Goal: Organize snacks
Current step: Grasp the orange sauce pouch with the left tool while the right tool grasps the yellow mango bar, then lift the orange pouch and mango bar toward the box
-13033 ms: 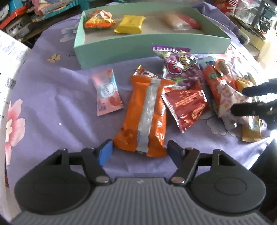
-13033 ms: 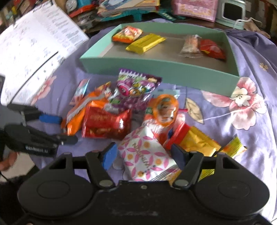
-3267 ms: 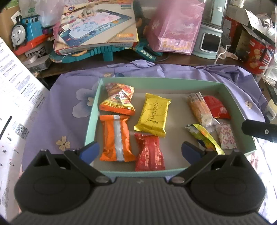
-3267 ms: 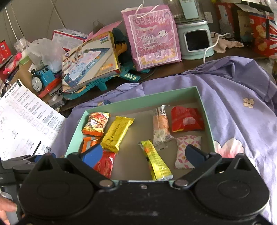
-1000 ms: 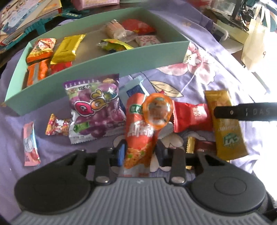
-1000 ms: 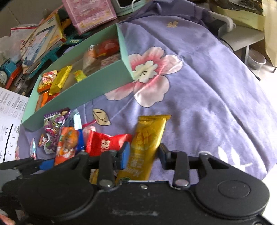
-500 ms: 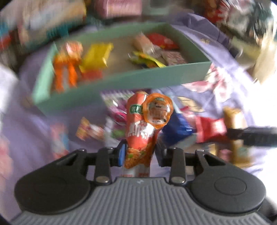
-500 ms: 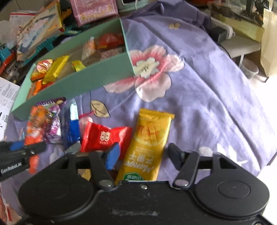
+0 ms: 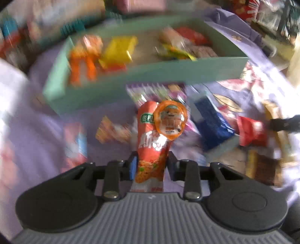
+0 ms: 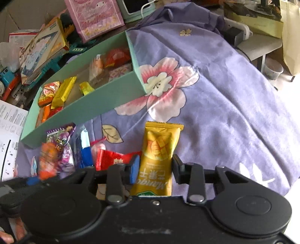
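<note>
My left gripper [image 9: 151, 166] is shut on an orange snack packet [image 9: 151, 142] with a round orange jelly cup [image 9: 170, 120] stuck at its top, held above the cloth in front of the mint green box [image 9: 131, 75]. The left view is blurred by motion. My right gripper [image 10: 154, 171] is closed around a yellow mango bar [image 10: 159, 150] that lies on the purple cloth. The box [image 10: 93, 101] holds several snacks. In the right view the orange packet [image 10: 46, 159] shows blurred at left.
Loose snacks lie on the flowered purple cloth [image 10: 215, 93]: a purple grape bag [image 10: 61, 138], a blue packet [image 9: 211, 120], a red packet [image 10: 112, 159], a pink sachet [image 9: 75, 140]. Toys, a pink gift bag [image 10: 93, 16] and boxes crowd behind the box. A paper sheet [image 10: 9, 122] is at left.
My left gripper has lifted the orange packet and jelly cup off the pile toward the box. My right gripper opened briefly, then closed again on the mango bar.
</note>
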### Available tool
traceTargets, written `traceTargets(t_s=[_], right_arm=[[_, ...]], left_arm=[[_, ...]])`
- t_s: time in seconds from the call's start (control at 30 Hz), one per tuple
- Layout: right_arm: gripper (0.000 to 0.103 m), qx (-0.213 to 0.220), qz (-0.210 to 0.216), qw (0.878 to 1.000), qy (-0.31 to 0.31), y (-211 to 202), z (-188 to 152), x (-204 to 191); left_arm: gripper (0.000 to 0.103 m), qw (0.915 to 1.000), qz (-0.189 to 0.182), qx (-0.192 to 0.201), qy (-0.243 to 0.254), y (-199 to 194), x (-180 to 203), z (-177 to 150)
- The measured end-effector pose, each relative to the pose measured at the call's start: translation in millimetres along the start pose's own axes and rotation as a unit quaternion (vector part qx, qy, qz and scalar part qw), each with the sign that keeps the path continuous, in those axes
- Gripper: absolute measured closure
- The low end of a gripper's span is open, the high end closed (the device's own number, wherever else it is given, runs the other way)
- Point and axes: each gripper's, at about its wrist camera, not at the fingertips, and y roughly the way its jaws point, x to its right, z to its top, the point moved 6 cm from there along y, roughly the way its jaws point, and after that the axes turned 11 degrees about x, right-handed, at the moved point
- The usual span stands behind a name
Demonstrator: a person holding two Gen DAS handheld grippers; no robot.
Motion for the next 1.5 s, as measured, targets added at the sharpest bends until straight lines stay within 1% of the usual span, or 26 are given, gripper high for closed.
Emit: traceTargets(t_s=[0.07, 0.1, 0.13, 0.23, 0.4, 0.5, 0.53, 0.57, 0.63, 0.73, 0.8, 0.83, 0.87, 0.9, 0.93, 1.0, 1.07, 1.1, 1.2, 1.23, 1.27, 1.3, 1.33, 1.37, 1.47, 1.5], right_arm=[[0.067, 0.002, -0.001, 1.000, 0.001, -1.7, 1.2, 1.2], [0.071, 0.004, 0.000, 1.000, 0.002, -1.5, 1.3, 0.8], [0.081, 0.007, 0.003, 1.000, 0.005, -2.1, 2.4, 0.1], [0.086, 0.013, 0.020, 1.000, 0.020, -4.9, 6.4, -2.7], [0.087, 0.013, 0.018, 1.000, 0.000, -3.6, 6.0, -6.1], [0.084, 0.012, 0.010, 1.000, -0.006, -2.9, 4.5, -6.2], [0.077, 0.010, 0.008, 1.000, -0.006, -1.7, 4.3, -6.1], [0.073, 0.011, 0.006, 1.000, -0.007, -2.5, 3.6, -5.5], [0.064, 0.015, 0.002, 1.000, -0.015, -4.2, 2.4, -6.3], [0.061, 0.011, 0.001, 1.000, -0.022, -4.4, 0.0, -8.2], [0.058, 0.010, 0.001, 1.000, -0.029, -4.4, 0.1, -9.5], [0.054, 0.010, -0.001, 0.999, -0.031, -3.6, 0.1, -9.9], [0.053, 0.008, -0.002, 0.999, -0.033, -2.3, -0.1, -10.1], [0.052, 0.007, -0.003, 0.999, -0.036, -0.7, 0.1, -10.5], [0.052, 0.004, -0.003, 0.999, -0.041, 1.7, 0.3, -10.7], [0.052, -0.004, -0.005, 0.999, -0.050, 8.1, -0.9, -11.9], [0.054, -0.013, 0.001, 0.999, -0.050, 16.4, -3.7, -13.1], [0.069, -0.008, -0.003, 0.998, -0.058, 16.6, -3.8, -15.1], [0.083, -0.006, 0.008, 0.998, -0.064, 13.8, 0.1, -22.5], [0.092, -0.001, 0.010, 0.998, -0.059, 11.1, 3.2, -22.9], [0.092, 0.006, 0.009, 0.998, -0.057, 7.5, 7.5, -22.8], [0.093, 0.007, 0.011, 0.998, -0.057, 5.7, 10.2, -22.7], [0.093, 0.007, 0.012, 0.998, -0.059, 4.7, 11.6, -22.5], [0.093, 0.007, 0.010, 0.998, -0.062, 3.9, 11.8, -22.0], [0.093, 0.008, 0.008, 0.998, -0.059, 3.5, 8.1, -19.9], [0.093, 0.007, 0.007, 0.998, -0.055, 3.9, 7.2, -19.6]], left_arm=[[0.072, 0.9925, 0.063, 0.063, 0.083, -14.0, 3.7, 10.4], [0.072, 0.9910, 0.063, 0.072, 0.094, -16.9, 3.7, 13.3], [0.072, 0.9930, 0.049, 0.066, 0.085, -16.1, 1.7, 15.0], [0.072, 0.9938, 0.059, 0.046, 0.082, -9.6, -4.4, 11.0], [0.072, 0.9997, -0.023, 0.009, -0.003, -9.0, -12.9, 6.1], [0.072, 0.9931, -0.085, -0.026, -0.076, -4.6, -20.9, -1.0], [0.072, 0.9857, -0.116, -0.044, -0.114, -2.5, -23.4, -3.2], [0.071, 0.9714, -0.157, -0.066, -0.165, 0.4, -26.8, -5.7], [0.071, 0.9348, -0.221, -0.098, -0.260, 7.1, -34.3, -11.7], [0.071, 0.9182, -0.231, -0.119, -0.299, 9.8, -34.9, -22.4], [0.071, 0.8948, -0.256, -0.121, -0.345, 10.3, -38.8, -26.0], [0.071, 0.8900, -0.260, -0.118, -0.356, 10.1, -41.8, -26.6], [0.071, 0.8994, -0.246, -0.113, -0.343, 8.9, -42.2, -25.9], [0.071, 0.9151, -0.226, -0.108, -0.316, 7.7, -41.0, -24.6], [0.071, 0.9227, -0.217, -0.105, -0.301, 6.3, -39.7, -23.9], [0.071, 0.9215, -0.223, -0.104, -0.301, 4.2, -39.5, -22.9], [0.071, 0.9280, -0.213, -0.099, -0.289, 3.0, -40.3, -17.9], [0.071, 0.9290, -0.212, -0.099, -0.286, 2.2, -41.6, -16.3], [0.071, 0.9062, -0.245, -0.093, -0.332, -2.3, -50.5, -4.2], [0.071, 0.9120, -0.234, -0.081, -0.327, -4.6, -55.1, 0.7], [0.071, 0.9329, -0.197, -0.068, -0.294, -6.6, -58.2, 5.1], [0.071, 0.9605, -0.136, -0.061, -0.235, -8.6, -58.6, 8.3], [0.071, 0.9815, -0.072, -0.056, -0.169, -10.7, -56.5, 10.5], [0.071, 0.9889, -0.042, -0.046, -0.135, -13.9, -55.2, 12.0], [0.071, 0.9797, -0.089, -0.038, -0.176, -20.9, -63.1, 17.3], [0.071, 0.9848, -0.065, -0.037, -0.157, -18.7, -65.0, 16.9]])
